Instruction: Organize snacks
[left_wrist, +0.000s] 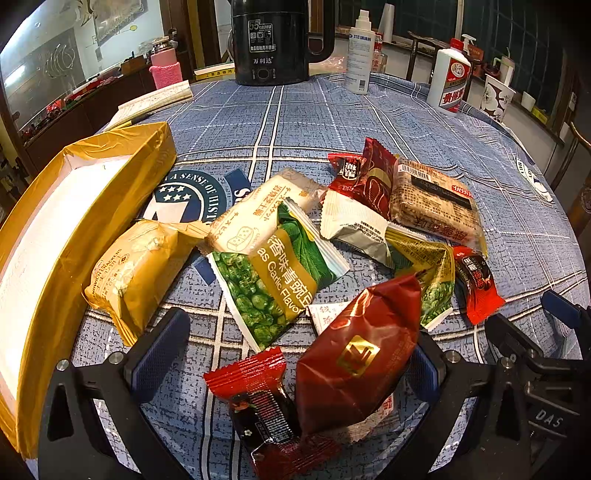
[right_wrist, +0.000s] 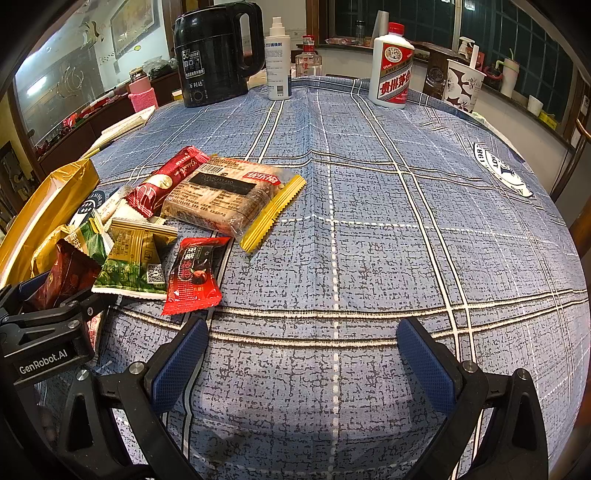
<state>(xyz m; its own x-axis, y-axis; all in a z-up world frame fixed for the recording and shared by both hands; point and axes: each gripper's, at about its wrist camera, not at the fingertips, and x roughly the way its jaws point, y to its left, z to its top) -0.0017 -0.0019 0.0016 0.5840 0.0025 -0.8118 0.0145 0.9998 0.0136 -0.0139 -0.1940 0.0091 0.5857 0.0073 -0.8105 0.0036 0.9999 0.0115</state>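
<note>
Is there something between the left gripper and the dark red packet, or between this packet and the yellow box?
Nothing blocks the left gripper: the dark red packet already lies between its open fingers. Toward the yellow box, the green pea packet and the yellow packet lie on the table in between, so lift over them.

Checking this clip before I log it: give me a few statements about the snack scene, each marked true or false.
1. The left hand-held gripper is open over a dark red packet. True.
2. The right hand-held gripper is shut on a snack. False: it is open over bare tablecloth.
3. The yellow box already holds several snacks. False: its visible white inside shows none; the snacks lie on the cloth.
4. A green pea packet lies in the pile beside the box. True.
5. The black kettle stands at the far side of the table. True.
</note>
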